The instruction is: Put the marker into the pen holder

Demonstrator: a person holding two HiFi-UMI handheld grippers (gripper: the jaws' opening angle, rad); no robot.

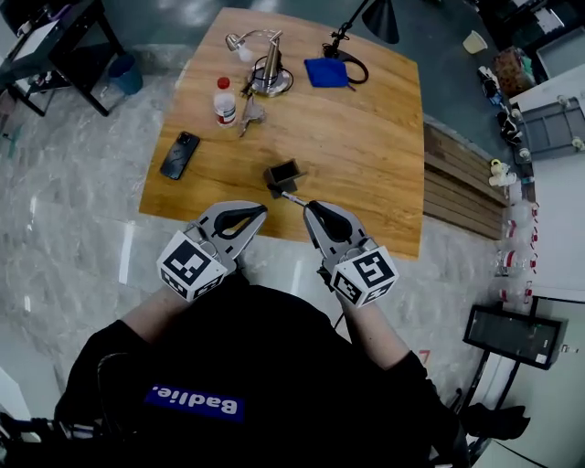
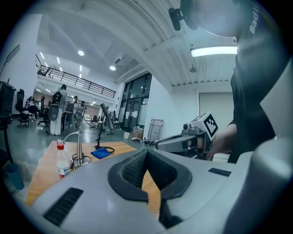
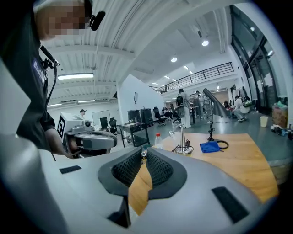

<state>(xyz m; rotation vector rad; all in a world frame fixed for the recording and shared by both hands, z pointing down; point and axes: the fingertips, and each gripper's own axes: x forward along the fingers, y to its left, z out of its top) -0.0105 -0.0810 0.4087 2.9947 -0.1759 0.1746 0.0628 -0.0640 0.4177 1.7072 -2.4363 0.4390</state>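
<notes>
A small black pen holder (image 1: 284, 174) stands upright near the front edge of the wooden table (image 1: 366, 155). My right gripper (image 1: 310, 206) is shut on a thin marker (image 1: 292, 196). The marker's free end points up-left, just short of the holder's near side. In the right gripper view only the marker's tip (image 3: 143, 154) peeks out between the closed pads; the holder is hidden behind the jaws. My left gripper (image 1: 260, 211) hovers at the table's front edge, left of the marker, shut with nothing in it. In its own view the left gripper (image 2: 146, 154) has its pads pressed together.
A black phone (image 1: 179, 154) lies at the table's left. Farther back are a red-capped bottle (image 1: 224, 101), a metal lamp base with cable (image 1: 271, 78), a blue cloth (image 1: 326, 72) and a black desk lamp (image 1: 379, 18). Benches and shelving stand to the right.
</notes>
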